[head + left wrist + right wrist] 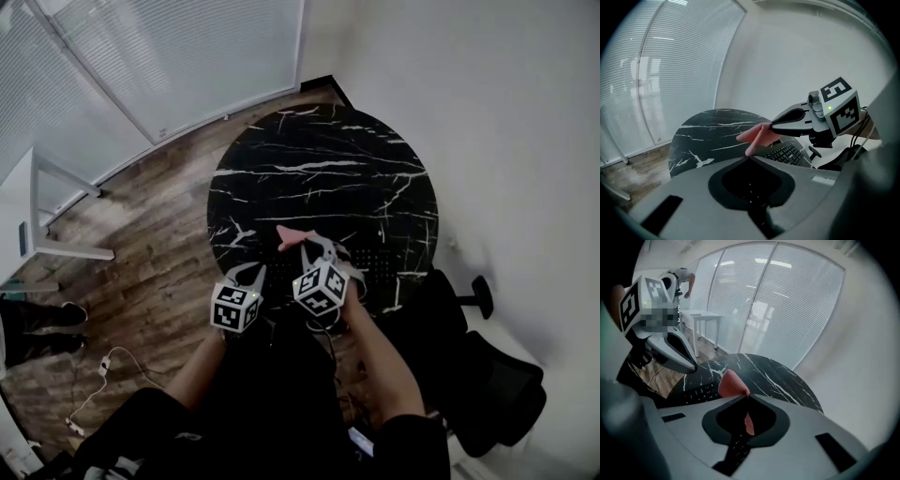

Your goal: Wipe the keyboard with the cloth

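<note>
Pinching the pink cloth [731, 383], the right hand-held gripper [747, 396] is closed on it over the near edge of the round black marble bench [319, 169], by the keyboard [787, 153]. Left hand-held gripper [750, 156] closed, empty. Wood floor [159, 262], blinds [187, 56].

Keyboard [787, 153] at your desk's [319, 159] near edge, cloth [732, 384] over it in your right gripper [746, 395], left gripper [749, 157] alongside.

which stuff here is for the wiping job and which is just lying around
For the job:
- cloth, pinched in the right gripper
- keyboard on the table
- left gripper, fingers together, empty

Just lying about:
- chair
- white desk
- cable on the floor
</note>
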`<action>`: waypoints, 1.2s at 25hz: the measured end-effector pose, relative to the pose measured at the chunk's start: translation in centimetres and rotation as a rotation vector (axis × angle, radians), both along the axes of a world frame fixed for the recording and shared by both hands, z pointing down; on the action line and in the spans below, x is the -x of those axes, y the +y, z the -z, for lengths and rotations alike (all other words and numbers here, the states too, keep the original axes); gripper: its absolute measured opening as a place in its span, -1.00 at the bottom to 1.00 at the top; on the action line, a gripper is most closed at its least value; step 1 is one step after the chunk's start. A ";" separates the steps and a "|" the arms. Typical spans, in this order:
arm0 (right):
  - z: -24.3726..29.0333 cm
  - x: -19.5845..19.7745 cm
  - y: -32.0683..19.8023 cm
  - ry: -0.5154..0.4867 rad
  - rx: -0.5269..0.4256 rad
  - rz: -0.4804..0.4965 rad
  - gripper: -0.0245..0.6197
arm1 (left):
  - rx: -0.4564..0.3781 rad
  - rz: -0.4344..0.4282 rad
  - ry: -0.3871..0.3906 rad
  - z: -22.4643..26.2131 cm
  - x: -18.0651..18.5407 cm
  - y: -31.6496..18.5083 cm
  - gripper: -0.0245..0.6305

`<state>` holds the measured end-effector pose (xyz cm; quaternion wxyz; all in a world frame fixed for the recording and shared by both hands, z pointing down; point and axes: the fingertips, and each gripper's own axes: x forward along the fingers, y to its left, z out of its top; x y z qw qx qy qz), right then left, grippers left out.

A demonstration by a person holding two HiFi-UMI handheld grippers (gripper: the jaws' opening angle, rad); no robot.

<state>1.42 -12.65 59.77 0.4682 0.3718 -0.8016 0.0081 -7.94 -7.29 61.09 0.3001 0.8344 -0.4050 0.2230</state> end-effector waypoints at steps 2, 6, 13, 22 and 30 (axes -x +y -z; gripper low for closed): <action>-0.5 -0.1 -0.3 0.012 0.008 0.021 -0.91 | 0.006 0.012 -0.003 -0.2 0.0 -0.3 -0.93; -1.2 -1.0 -1.3 0.039 0.014 0.044 -0.91 | 0.022 0.040 -0.011 -0.9 -0.2 -0.7 -0.93; -1.6 -3.2 -3.4 0.104 -0.022 0.082 -0.91 | 0.019 0.072 -0.014 -1.0 -1.5 -2.3 -0.93; -9.5 -5.3 -1.5 0.326 0.098 0.233 -0.91 | 0.081 0.097 -0.052 -3.1 -1.6 -1.4 -0.93; -12.7 -4.7 1.8 0.263 0.218 0.215 -0.91 | 0.123 0.062 -0.075 -4.7 -2.4 0.2 -0.93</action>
